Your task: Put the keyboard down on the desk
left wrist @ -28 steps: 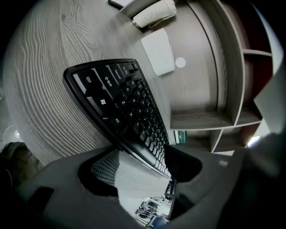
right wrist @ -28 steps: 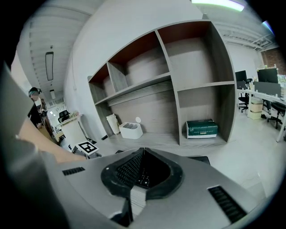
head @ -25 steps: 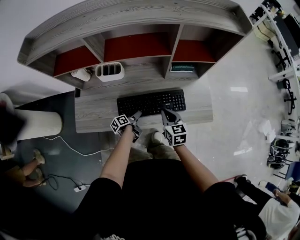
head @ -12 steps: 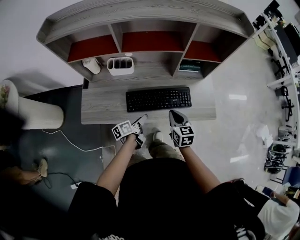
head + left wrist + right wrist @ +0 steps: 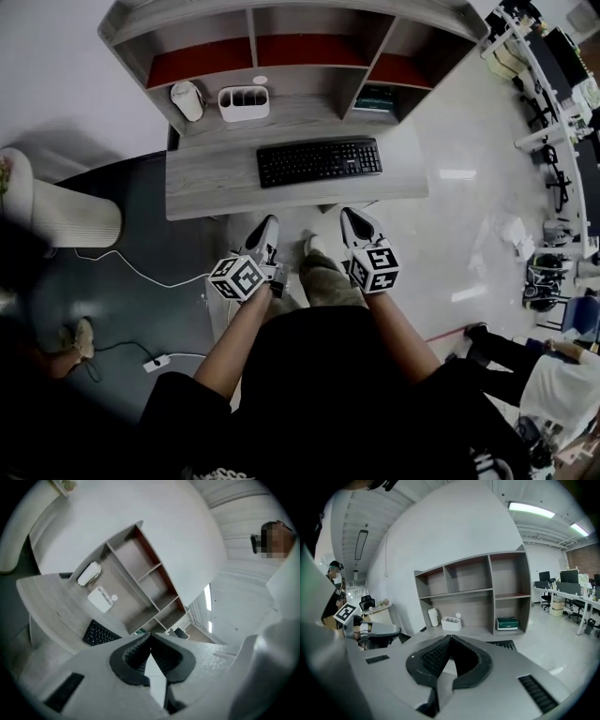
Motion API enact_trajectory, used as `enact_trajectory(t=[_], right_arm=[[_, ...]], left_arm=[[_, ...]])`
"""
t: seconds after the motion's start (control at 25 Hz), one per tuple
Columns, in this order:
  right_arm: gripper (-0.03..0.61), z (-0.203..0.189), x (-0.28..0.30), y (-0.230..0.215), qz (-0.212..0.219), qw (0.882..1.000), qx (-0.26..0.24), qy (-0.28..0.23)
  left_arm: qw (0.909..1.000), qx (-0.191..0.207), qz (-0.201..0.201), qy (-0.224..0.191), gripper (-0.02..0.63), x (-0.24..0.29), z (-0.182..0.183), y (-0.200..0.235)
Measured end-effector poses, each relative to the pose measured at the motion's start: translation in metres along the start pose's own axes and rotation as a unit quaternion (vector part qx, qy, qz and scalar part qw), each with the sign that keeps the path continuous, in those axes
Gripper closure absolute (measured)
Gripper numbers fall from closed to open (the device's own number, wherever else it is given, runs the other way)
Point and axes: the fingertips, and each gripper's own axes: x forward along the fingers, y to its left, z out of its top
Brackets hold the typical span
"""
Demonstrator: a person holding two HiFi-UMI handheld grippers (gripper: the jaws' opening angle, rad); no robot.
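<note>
Shows keyboard point(image 5: 320, 161) lying flat on worktop point(image 5: 206, 183) at 12 o'clock, w/ nothing touching it. Shows L claw point(image 5: 266, 227) and R claw point(image 5: 352, 221) at 6 o'clock, clear of worktop, both closed, empty. Looks done; leaves nothing to place.

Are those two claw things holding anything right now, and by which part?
Nothing is held. The left gripper and the right gripper are both shut and empty, short of the desk, where the keyboard lies untouched.

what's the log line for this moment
black rectangular keyboard: flat on grey wooden desk | left gripper: shut, empty | right gripper: shut, empty | both off desk
</note>
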Motion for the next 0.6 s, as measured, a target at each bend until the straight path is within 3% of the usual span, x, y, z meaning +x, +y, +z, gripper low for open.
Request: enact_trajectory(t=[0.2, 0.32, 0.44, 0.6], right_arm=[[0.566, -0.002, -0.047, 0.027, -0.006, 1.000, -0.013, 0.000], [0.566, 0.004, -0.061, 0.028, -0.009, 1.000, -0.020, -0.010], [0.566, 0.013, -0.074, 0.022, -0.006, 0.999, -0.031, -0.028], [0.566, 0.027, -0.087, -0.005, -0.002, 0.998, -0.046, -0.048]], left_arm=[[0.9964, 0.073, -0.042, 0.002, 0.598, -0.029, 0.005, -0.050], [0.9905, 0.131, -0.042, 0.005, 0.598, -0.036, 0.007, -0.067], [0.9897, 0.139, -0.032, -0.015, 0.598, -0.045, 0.007, -0.071], [0.9886, 0.147, 0.013, -0.027, 0.598, -0.054, 0.002, -0.065]])
